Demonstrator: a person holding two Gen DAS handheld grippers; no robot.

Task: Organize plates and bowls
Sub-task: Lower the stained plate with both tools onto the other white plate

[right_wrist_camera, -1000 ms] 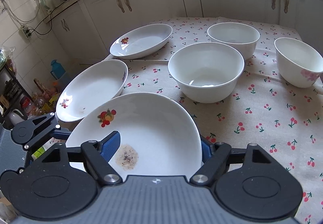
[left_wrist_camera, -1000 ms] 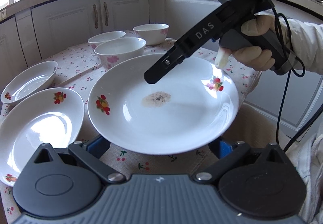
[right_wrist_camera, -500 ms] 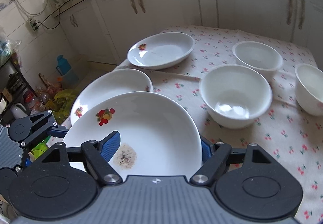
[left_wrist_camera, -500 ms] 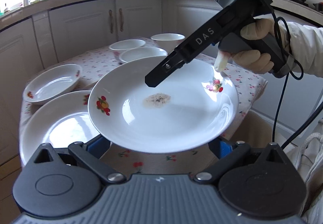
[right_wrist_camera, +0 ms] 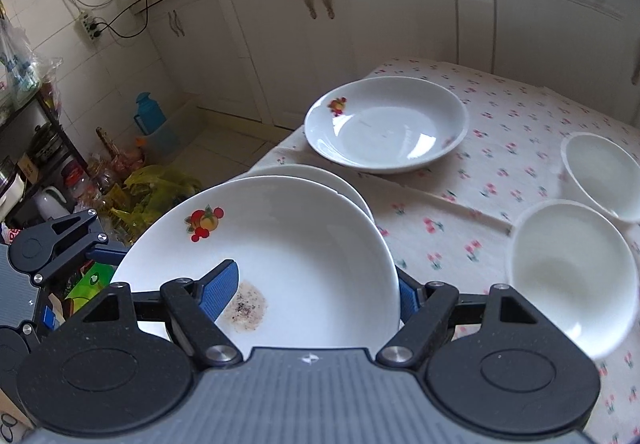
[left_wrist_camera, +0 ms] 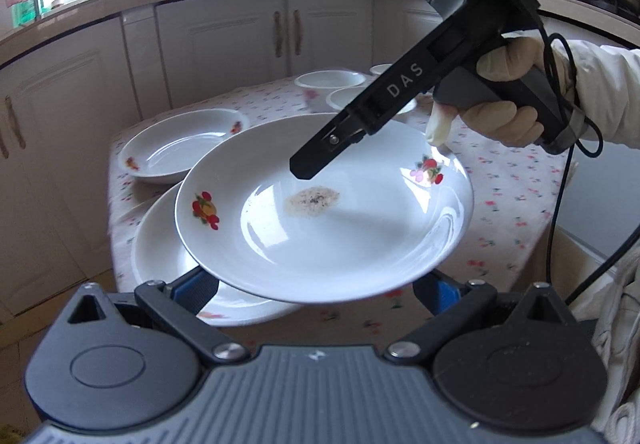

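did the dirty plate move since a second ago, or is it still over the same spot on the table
Yes. The dirty plate, held in the right gripper, now overlaps the plate lying at the table's left edge, farther from the bowls.

A white plate (left_wrist_camera: 352,228) with fruit motifs and a speckled brown smear at its centre hangs tilted above a second plate (right_wrist_camera: 320,179) at the counter's edge; a third plate (right_wrist_camera: 386,127) and white bowls (right_wrist_camera: 572,268) lie beyond.
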